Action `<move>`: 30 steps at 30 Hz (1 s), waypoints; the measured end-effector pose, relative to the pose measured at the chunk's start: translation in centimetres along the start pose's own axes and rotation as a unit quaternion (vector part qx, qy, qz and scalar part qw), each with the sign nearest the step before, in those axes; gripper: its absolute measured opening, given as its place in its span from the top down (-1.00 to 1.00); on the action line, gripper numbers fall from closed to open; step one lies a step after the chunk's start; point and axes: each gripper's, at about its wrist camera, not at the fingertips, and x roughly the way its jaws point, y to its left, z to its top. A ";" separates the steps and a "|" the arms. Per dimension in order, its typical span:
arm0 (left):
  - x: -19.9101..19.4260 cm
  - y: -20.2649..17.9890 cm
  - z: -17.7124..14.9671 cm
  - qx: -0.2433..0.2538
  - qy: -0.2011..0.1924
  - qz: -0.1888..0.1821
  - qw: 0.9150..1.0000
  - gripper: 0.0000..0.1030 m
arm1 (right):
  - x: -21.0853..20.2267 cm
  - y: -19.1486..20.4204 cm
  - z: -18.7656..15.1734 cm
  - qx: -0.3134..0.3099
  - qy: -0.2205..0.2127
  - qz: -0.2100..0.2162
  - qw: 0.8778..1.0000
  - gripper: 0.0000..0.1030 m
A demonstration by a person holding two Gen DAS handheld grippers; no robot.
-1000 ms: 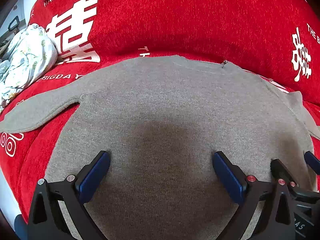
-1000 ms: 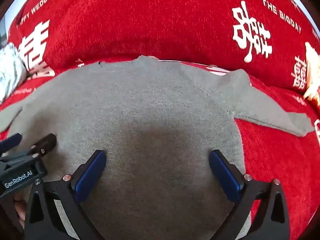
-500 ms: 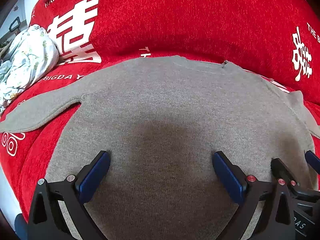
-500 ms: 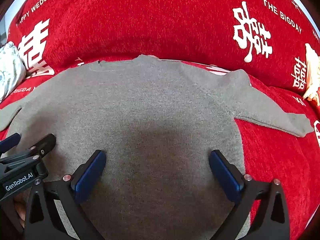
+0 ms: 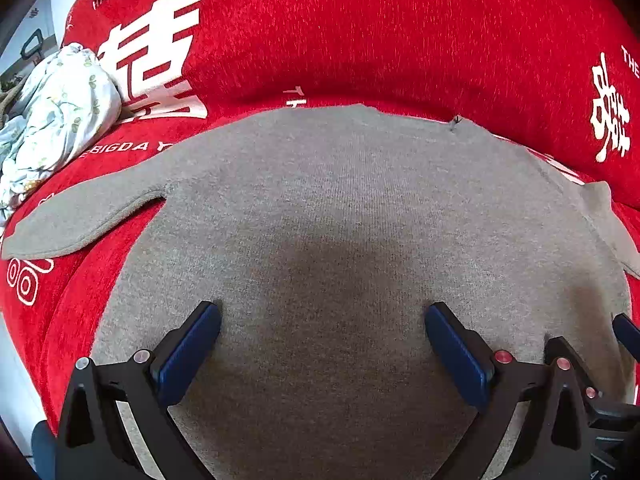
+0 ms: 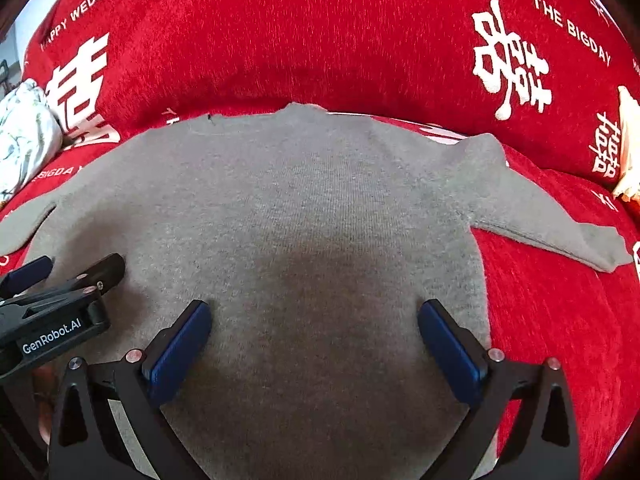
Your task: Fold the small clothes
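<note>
A small grey knit sweater (image 5: 340,208) lies flat on a red sofa cover, neck edge away from me, both sleeves spread out. It also shows in the right wrist view (image 6: 304,208). Its left sleeve (image 5: 88,216) points left, its right sleeve (image 6: 560,216) points right. My left gripper (image 5: 322,336) is open and empty just above the sweater's lower body. My right gripper (image 6: 314,332) is open and empty beside it, to the right. The left gripper also shows in the right wrist view (image 6: 64,276) at the left edge.
The red sofa cover (image 5: 360,40) with white lettering rises behind the sweater as a backrest. A crumpled pale floral cloth (image 5: 56,120) lies at the far left. A cream object (image 6: 628,148) sits at the far right edge.
Both grippers have drawn back slightly and the view has shifted a little; the sweater looks unmoved and both jaws stay open.
</note>
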 end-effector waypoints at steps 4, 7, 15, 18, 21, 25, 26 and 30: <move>-0.2 0.0 -0.1 0.002 -0.004 0.002 1.000 -1.00 | -0.2 0.1 -0.1 0.000 -0.006 -0.005 1.000 -1.00; -0.3 0.0 -0.1 0.003 -0.004 0.000 1.000 -1.00 | -0.2 0.4 0.1 -0.004 -0.005 -0.011 1.000 -1.00; -1.2 -0.8 1.3 0.024 0.025 0.016 0.999 -1.00 | -0.4 0.0 1.5 -0.026 0.019 0.004 0.999 -1.00; -2.7 -1.4 1.9 0.042 -0.002 0.034 0.999 -1.00 | -1.7 -0.2 2.2 -0.030 -0.004 -0.010 0.999 -1.00; -3.4 -1.8 2.8 0.045 0.000 0.037 0.998 -1.00 | -2.5 -0.3 3.2 -0.039 -0.013 -0.015 0.999 -1.00; -3.9 -2.0 3.9 0.037 0.007 0.024 0.999 -1.00 | -3.0 -1.0 4.1 -0.035 -0.019 -0.018 0.999 -1.00; -4.0 -2.2 4.0 0.037 0.007 0.024 0.999 -1.00 | -3.1 -1.2 4.2 -0.033 -0.020 -0.019 0.999 -1.00; -4.1 -3.1 4.5 0.045 0.010 0.034 0.998 -1.00 | -3.5 -2.2 4.6 -0.026 -0.025 -0.023 0.999 -1.00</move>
